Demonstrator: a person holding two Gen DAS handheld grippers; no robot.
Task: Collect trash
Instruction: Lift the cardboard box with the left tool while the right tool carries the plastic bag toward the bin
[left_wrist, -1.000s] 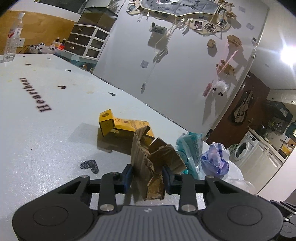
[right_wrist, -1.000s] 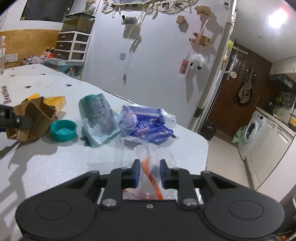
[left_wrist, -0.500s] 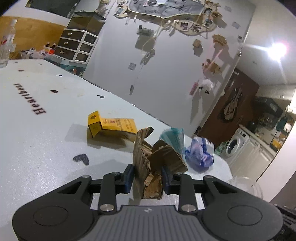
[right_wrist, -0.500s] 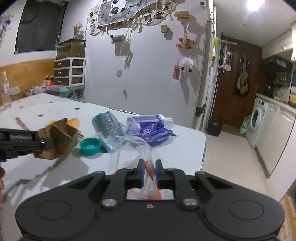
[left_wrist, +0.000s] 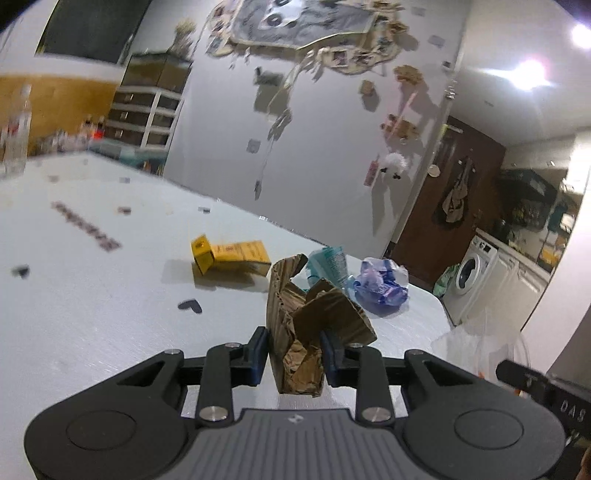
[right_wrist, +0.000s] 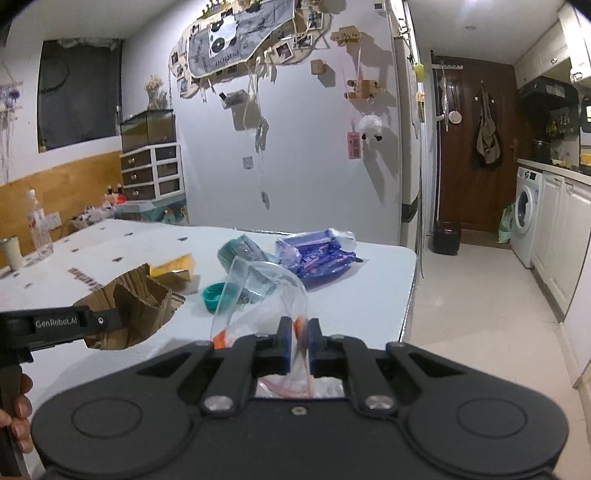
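left gripper jaws pinched cardboard scrap | right gripper jaws clamped clear bag rim | risk: bag mouth sagged shut, scrap would snag

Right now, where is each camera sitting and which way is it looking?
Left wrist view: sits on the left gripper, looking along its fingers across the white table; its jaws pinch crumpled cardboard.
Right wrist view: sits on the right gripper, facing the table and kitchen doorway; its jaws pinch a clear plastic bag; fingers of the person's hand show at bottom left.
Both views share the cardboard, the yellow box, the blue wrapper bag and the washing machine.
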